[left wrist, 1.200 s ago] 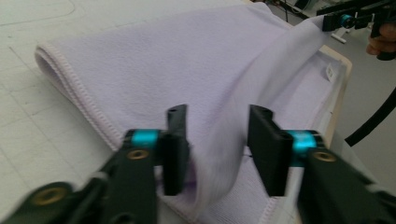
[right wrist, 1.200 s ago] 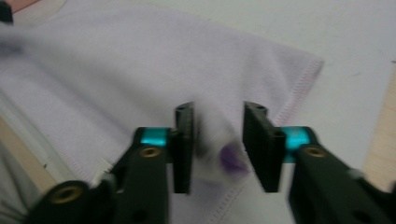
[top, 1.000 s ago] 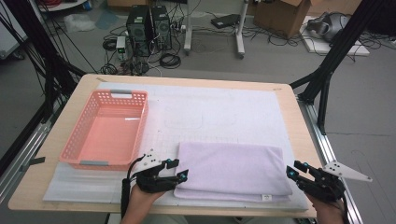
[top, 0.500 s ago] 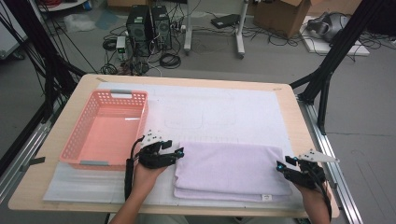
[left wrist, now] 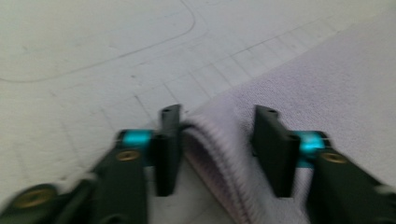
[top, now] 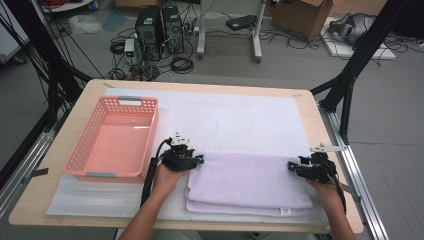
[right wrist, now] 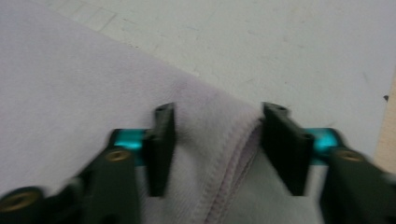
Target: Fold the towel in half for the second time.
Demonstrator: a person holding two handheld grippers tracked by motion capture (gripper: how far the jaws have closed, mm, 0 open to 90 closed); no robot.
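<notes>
While both forearms reach in from the near edge of the tabletop, each hand lies low and stretched forward, the left hand-held gripper at the far left corner of the folded lilac towel and the right hand-held gripper at its far right corner. There are two hand-held grippers, one towel and one pink basket, which sits to the left of the towel on the white mat that covers most of the tabletop. The towel lies flat near the front edge, folded in layers, with a small label at its near right corner. The high view gives the layout but is too small to show how the jaws stand. The left gripper view brings it close: the left hand-held gripper has just been closing, and the thick folded corner of the towel lies between the two black jaws, with a gap on either side, so it is not yet pinched. The right gripper view shows the right hand-held gripper likewise just closing, half narrowed astride the stitched edge of the towel, the jaws clear of the cloth.
</notes>
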